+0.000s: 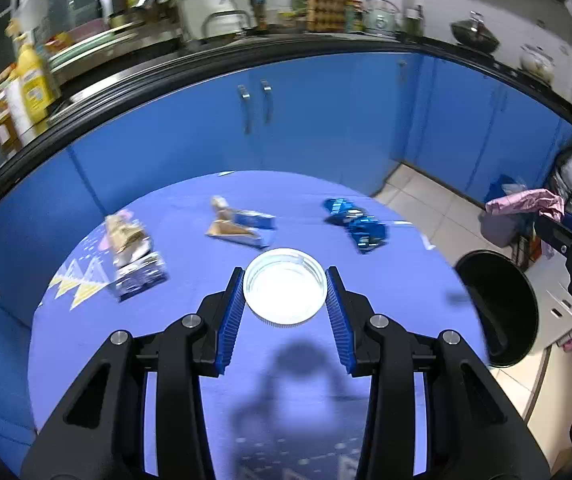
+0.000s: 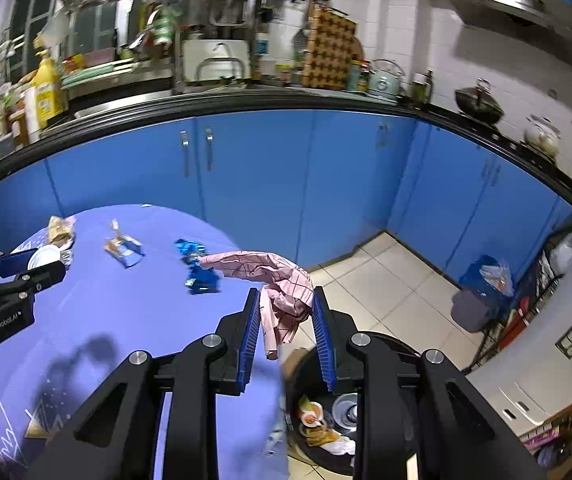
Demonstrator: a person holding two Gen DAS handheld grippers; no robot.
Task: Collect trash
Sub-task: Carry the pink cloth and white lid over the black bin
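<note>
A crumpled pink wrapper [image 2: 286, 292] is clamped in the right gripper [image 2: 287, 328] above the black trash bin [image 2: 381, 344]. The left gripper [image 1: 284, 292] pinches a white lid [image 1: 284, 290] over the blue tablecloth [image 1: 190, 344], where torn wrappers [image 1: 355, 222] lie.

Both wrist views angle down, sharing the table [image 1: 126, 360] and cabinets [image 2: 325, 184]

Your right gripper body hides half the bin [image 2: 305, 392] contents, wrappers on the bench [image 1: 126, 360] are motion-blurred, and counter bottles [image 1: 32, 80] too smeared to read.
</note>
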